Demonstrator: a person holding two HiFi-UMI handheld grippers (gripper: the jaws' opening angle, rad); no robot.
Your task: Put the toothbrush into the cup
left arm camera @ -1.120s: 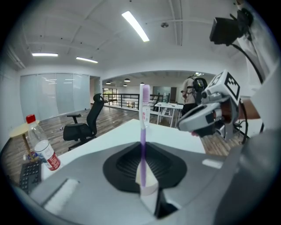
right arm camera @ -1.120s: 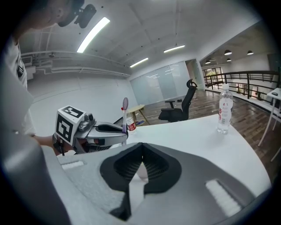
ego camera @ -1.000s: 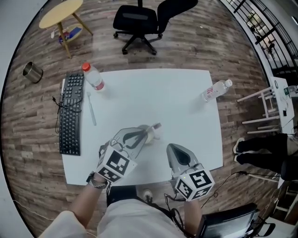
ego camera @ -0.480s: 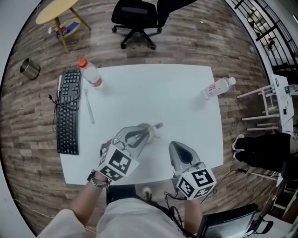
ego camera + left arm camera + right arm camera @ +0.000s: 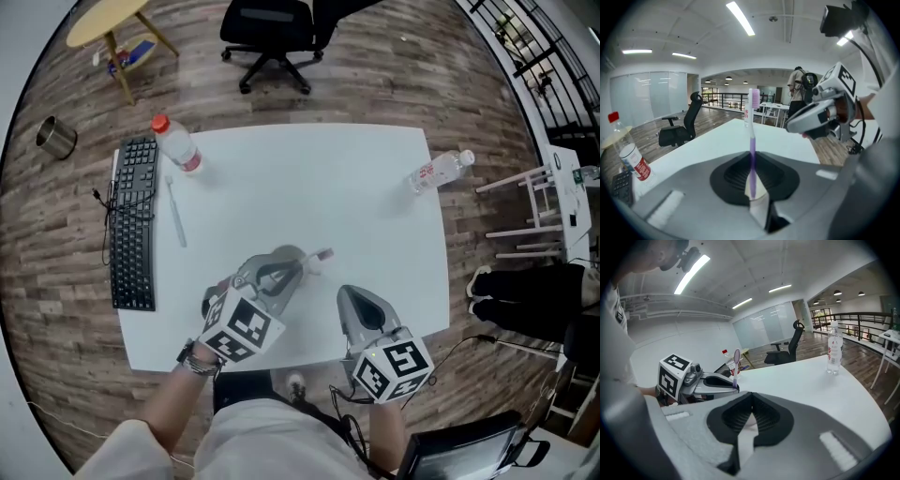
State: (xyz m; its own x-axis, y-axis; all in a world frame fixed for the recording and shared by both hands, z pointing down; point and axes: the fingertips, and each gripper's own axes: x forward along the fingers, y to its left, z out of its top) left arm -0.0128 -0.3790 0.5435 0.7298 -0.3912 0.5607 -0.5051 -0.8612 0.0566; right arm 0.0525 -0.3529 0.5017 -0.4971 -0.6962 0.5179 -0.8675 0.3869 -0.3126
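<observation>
A toothbrush [image 5: 752,140] with a purple handle and pink head stands upright between the jaws of my left gripper [image 5: 752,161], which is shut on its handle. In the head view that gripper [image 5: 298,268] hovers over the near middle of the white table [image 5: 309,178], the brush head [image 5: 324,253] poking out to the right. A small pale shape sits under the tips; I cannot tell what it is. My right gripper [image 5: 348,298] rests near the table's front edge, jaws together and empty. From the right gripper view the brush [image 5: 736,358] rises above the left gripper [image 5: 719,380].
A black keyboard [image 5: 131,225] lies along the table's left edge, a thin white stick [image 5: 174,211] and a red-capped bottle [image 5: 176,145] beside it. A clear bottle [image 5: 436,173] lies at the far right. On the floor are a metal cup [image 5: 52,138] and an office chair [image 5: 267,33].
The left gripper has turned slightly, so the brush head points a little further right. The right gripper has stayed put.
</observation>
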